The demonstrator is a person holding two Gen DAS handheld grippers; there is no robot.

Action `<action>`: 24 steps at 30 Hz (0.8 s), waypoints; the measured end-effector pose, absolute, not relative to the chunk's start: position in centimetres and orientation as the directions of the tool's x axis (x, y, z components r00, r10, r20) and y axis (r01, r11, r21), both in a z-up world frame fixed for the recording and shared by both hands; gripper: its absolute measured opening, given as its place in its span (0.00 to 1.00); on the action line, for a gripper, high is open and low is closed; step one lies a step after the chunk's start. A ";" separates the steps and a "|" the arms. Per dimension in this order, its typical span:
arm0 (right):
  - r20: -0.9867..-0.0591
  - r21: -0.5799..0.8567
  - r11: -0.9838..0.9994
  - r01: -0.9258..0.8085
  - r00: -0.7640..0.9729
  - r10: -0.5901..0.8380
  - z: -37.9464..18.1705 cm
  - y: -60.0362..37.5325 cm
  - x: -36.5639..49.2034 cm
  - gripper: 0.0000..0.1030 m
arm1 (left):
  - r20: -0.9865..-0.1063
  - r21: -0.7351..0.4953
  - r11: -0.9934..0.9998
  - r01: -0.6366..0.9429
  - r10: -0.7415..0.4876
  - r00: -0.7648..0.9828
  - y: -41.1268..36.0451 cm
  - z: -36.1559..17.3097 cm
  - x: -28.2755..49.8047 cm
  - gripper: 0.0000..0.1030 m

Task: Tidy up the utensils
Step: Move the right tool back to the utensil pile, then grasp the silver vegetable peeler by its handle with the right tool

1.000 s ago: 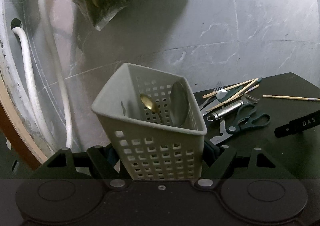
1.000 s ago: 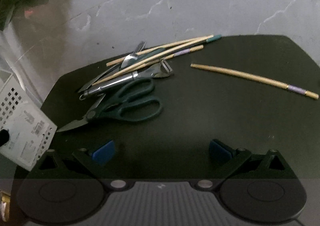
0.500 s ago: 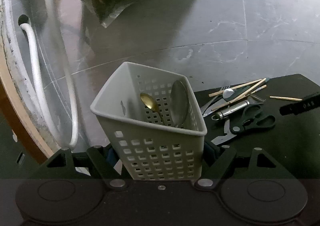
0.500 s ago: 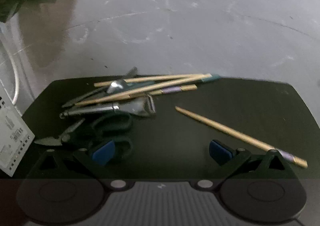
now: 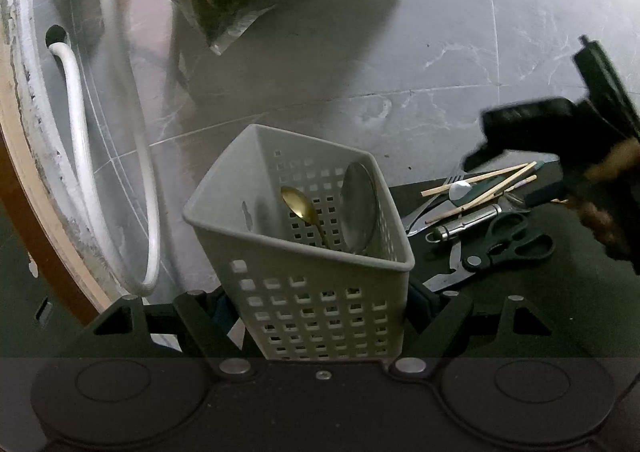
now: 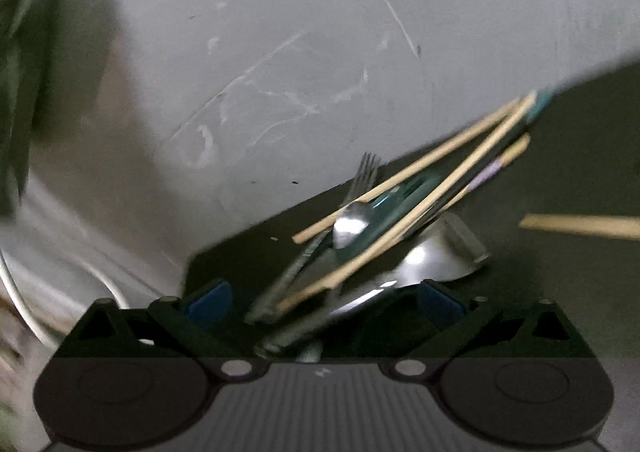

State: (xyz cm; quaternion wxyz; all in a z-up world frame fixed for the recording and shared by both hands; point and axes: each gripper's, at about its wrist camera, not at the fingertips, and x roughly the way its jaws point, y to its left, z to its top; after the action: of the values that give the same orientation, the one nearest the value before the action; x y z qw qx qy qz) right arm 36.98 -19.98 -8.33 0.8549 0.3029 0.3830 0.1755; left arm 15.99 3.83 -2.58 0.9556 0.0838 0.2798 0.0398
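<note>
Left tool point(image 5: 316, 304) clamped on a basket, right tool point(image 6: 324, 300) spread wide, tilted, low, blurred

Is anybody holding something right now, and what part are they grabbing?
The left gripper holds the white basket, pinched low on its two sides. The right gripper is open over the utensil pile, holding nothing.

I'm seeing a pale perforated basket point(image 5: 316, 284) standing upright, tilted a little, and holding a gold spoon point(image 5: 300, 208) and a larger steel spoon point(image 5: 359, 208), bowls up. Beside it, on the dark mat point(image 5: 560, 292), a heap is lying: bamboo chopsticks point(image 5: 480, 188) crossing a fork point(image 6: 362, 176), a small silver spoon point(image 6: 350, 226), a steel-handled peeler point(image 5: 466, 228) and black-handled scissors point(image 5: 508, 248). One chopstick point(image 6: 580, 226) is lying apart.
</note>
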 end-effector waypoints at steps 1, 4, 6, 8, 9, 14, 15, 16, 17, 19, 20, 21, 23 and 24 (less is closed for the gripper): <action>-0.545 0.687 0.725 -0.042 0.630 0.553 -8.6 -19.9 37.5 0.93 | -0.527 0.181 0.983 -0.028 0.120 0.841 3.9 -2.6 16.0 0.78; -0.569 0.712 0.701 0.024 0.604 0.558 -9.2 -19.4 38.4 0.83 | -0.525 0.170 0.985 -0.023 0.111 0.844 4.2 -2.6 16.0 0.78; -0.598 0.701 0.710 0.070 0.600 0.531 -9.6 -19.1 38.5 0.74 | -0.522 0.166 0.986 -0.024 0.108 0.846 4.3 -2.7 15.9 0.78; -0.634 0.678 0.725 0.123 0.597 0.492 -10.0 -19.0 38.5 0.66 | -0.518 0.157 0.987 -0.026 0.105 0.849 4.4 -2.7 15.9 0.77; -0.653 0.663 0.733 0.150 0.594 0.470 -10.2 -19.0 38.5 0.59 | -0.517 0.151 0.988 -0.027 0.102 0.850 4.5 -2.7 15.9 0.77; -0.680 0.627 0.760 0.174 0.599 0.423 -10.2 -18.4 38.9 0.53 | -0.514 0.135 0.990 -0.028 0.094 0.853 4.8 -2.9 16.0 0.76; -0.686 0.614 0.769 0.176 0.600 0.410 -10.0 -18.2 38.9 0.53 | -0.514 0.134 0.991 -0.028 0.093 0.853 4.8 -2.9 16.0 0.76; -0.693 0.605 0.775 0.183 0.601 0.399 -9.8 -18.0 39.0 0.53 | -0.514 0.134 0.991 -0.026 0.092 0.853 4.9 -2.9 16.0 0.76; -0.697 0.599 0.778 0.187 0.600 0.392 -9.8 -17.9 39.1 0.53 | -0.515 0.132 0.991 -0.025 0.090 0.853 4.9 -2.9 16.0 0.76; -0.705 0.578 0.796 0.179 0.600 0.377 -9.5 -17.6 38.9 0.48 | -0.516 0.130 0.991 -0.022 0.087 0.852 5.1 -3.0 15.9 0.76; -0.711 0.559 0.812 0.171 0.603 0.362 -9.5 -17.6 38.6 0.46 | -0.516 0.129 0.991 -0.021 0.086 0.852 5.1 -3.0 15.9 0.76; -0.710 0.547 0.822 0.160 0.608 0.355 -9.5 -17.6 38.4 0.45 | -0.517 0.128 0.992 -0.021 0.084 0.852 5.1 -3.1 15.9 0.76; -0.720 0.520 0.841 0.150 0.606 0.338 -9.4 -17.9 37.9 0.45 | -0.516 0.127 0.992 -0.021 0.084 0.853 5.3 -3.0 15.9 0.76; -0.728 0.503 0.852 0.144 0.602 0.328 -9.4 -18.0 37.6 0.45 | -0.515 0.126 0.992 -0.021 0.083 0.853 5.3 -3.0 15.9 0.76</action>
State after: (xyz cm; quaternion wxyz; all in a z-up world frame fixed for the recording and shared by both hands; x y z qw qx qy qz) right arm 37.55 -18.03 -9.40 0.8544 0.2667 0.4426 0.0540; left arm 15.92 5.31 -3.04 0.9608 0.0581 0.2698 0.0270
